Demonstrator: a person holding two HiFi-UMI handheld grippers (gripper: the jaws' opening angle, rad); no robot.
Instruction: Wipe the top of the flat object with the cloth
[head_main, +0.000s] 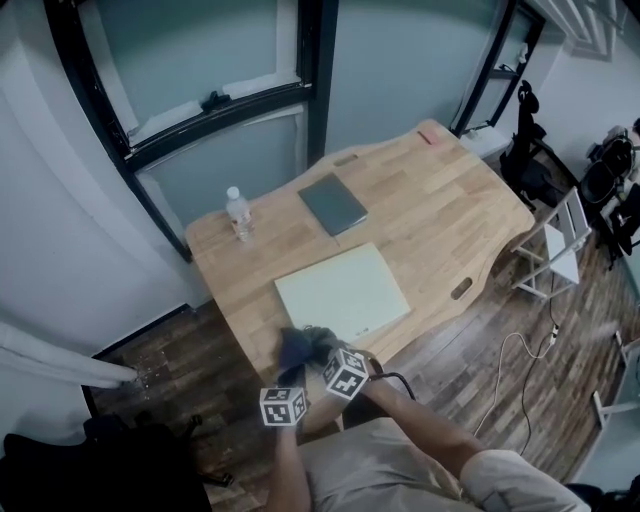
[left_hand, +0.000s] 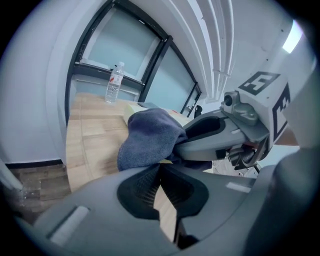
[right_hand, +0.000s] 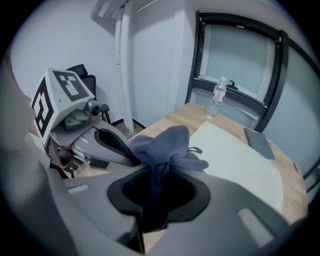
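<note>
**Preparatory step, before any wiping.** The right claw (right_hand: 156, 175) is closed on a dark blue-grey fabric cloth (right_hand: 167, 142), which runs down between its jaws and bunches beyond the tips. The left claw (left_hand: 160, 166) has its tips together at the cloth's lower edge and appears to pinch it too. Both are held at the near edge of the light wooden tabletop (head_main: 440, 200), just short of a pale green flat rectangular board (head_main: 343, 292). The board lies untouched and is judged to be the surface to wipe. A grey flat rectangular slab (head_main: 333, 203) and a clear plastic bottle (head_main: 238, 213) sit farther back. Next move, as judged: one claw releases, and the other carries the cloth forward, presses it onto the board's near corner and sweeps across. A loosely bunched cloth may cover poorly.
</note>
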